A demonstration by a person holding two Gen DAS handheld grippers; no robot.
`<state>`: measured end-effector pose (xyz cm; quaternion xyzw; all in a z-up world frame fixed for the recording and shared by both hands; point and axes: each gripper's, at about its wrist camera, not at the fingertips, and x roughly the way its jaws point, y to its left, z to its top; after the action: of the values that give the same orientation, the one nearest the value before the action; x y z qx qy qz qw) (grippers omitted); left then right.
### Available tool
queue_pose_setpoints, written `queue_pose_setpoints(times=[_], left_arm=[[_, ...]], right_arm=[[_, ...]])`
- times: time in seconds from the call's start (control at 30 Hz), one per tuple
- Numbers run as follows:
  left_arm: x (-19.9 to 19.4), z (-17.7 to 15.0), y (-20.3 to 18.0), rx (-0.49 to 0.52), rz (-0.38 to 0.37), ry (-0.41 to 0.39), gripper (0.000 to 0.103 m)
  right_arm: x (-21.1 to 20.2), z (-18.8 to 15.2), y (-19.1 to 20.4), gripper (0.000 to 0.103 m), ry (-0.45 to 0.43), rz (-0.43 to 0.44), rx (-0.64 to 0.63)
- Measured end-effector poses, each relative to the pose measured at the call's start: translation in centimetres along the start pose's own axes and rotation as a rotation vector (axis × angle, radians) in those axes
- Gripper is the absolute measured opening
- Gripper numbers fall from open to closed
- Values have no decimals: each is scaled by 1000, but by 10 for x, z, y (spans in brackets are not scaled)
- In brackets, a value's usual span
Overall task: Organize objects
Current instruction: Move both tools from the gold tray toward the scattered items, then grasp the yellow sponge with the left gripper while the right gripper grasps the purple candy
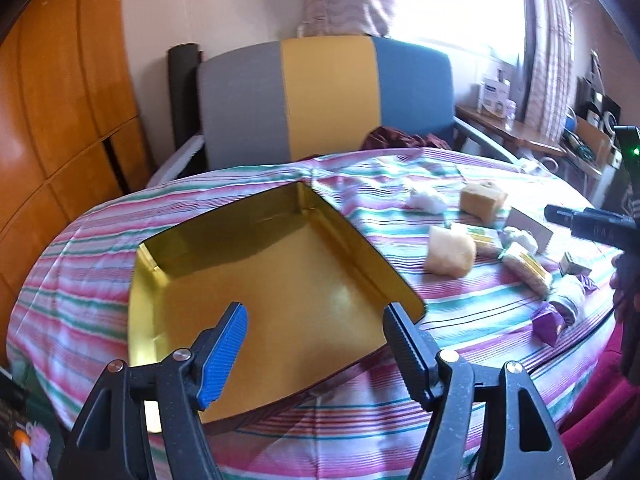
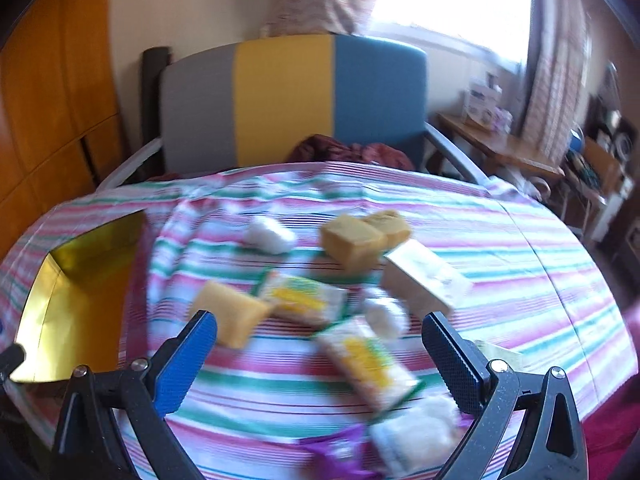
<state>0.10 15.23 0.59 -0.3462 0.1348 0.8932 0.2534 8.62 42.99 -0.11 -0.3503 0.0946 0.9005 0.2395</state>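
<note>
An empty gold tin tray [image 1: 224, 288] lies on the striped cloth, and my open, empty left gripper [image 1: 316, 328] hovers over its near edge. The tray's corner also shows in the right wrist view [image 2: 60, 304]. To its right lie scattered items: yellow sponges [image 1: 450, 251] [image 2: 352, 242], white cotton wads [image 1: 426, 199] [image 2: 268, 235], yellow-and-green snack packets [image 1: 524, 268] [image 2: 368, 364], a beige box [image 2: 424, 276] and a purple wrapper [image 1: 548, 322]. My right gripper [image 2: 320, 336] is open and empty above the packets. It shows at the far right in the left wrist view [image 1: 592, 220].
The striped cloth [image 1: 460, 340] covers a round table. A grey, yellow and blue chair [image 1: 328, 100] stands behind it with a dark red cloth [image 1: 400, 140] on its seat. A wooden wardrobe [image 1: 60, 100] is at left, a cluttered side table [image 1: 512, 128] at right.
</note>
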Motion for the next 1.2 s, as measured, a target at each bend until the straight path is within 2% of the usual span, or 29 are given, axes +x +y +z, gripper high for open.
queue_pose_setpoints(times=[0.13, 0.23, 0.33, 0.47, 0.57, 0.63, 0.93, 0.97, 1.0, 1.07, 1.2], left_arm=[[12, 14, -21, 35, -91, 38, 71], [19, 24, -44, 93, -138, 42, 71], [36, 35, -69, 123, -219, 84, 68], [61, 47, -101, 178, -260, 110, 68], [89, 55, -122, 213, -261, 160, 71], [107, 58, -131, 239, -245, 192, 79], [177, 62, -151, 241, -216, 318, 82], [183, 61, -152, 233, -214, 329, 80], [187, 60, -153, 228, -211, 333, 62], [185, 59, -154, 230, -204, 320, 61], [158, 56, -147, 207, -234, 232, 59]], right_arm=[[11, 4, -49, 103, -1, -33, 63], [22, 4, -85, 103, 7, -22, 178], [30, 2, -105, 103, 33, -15, 279], [29, 2, -109, 103, 39, -3, 309], [28, 1, -112, 103, 41, 26, 328], [29, 2, -111, 103, 43, 34, 326], [28, 3, -117, 103, 36, 88, 357], [29, 2, -118, 103, 39, 91, 363], [30, 2, -120, 103, 42, 95, 371], [31, 2, -121, 103, 51, 104, 380], [36, 2, -117, 103, 74, 123, 361]])
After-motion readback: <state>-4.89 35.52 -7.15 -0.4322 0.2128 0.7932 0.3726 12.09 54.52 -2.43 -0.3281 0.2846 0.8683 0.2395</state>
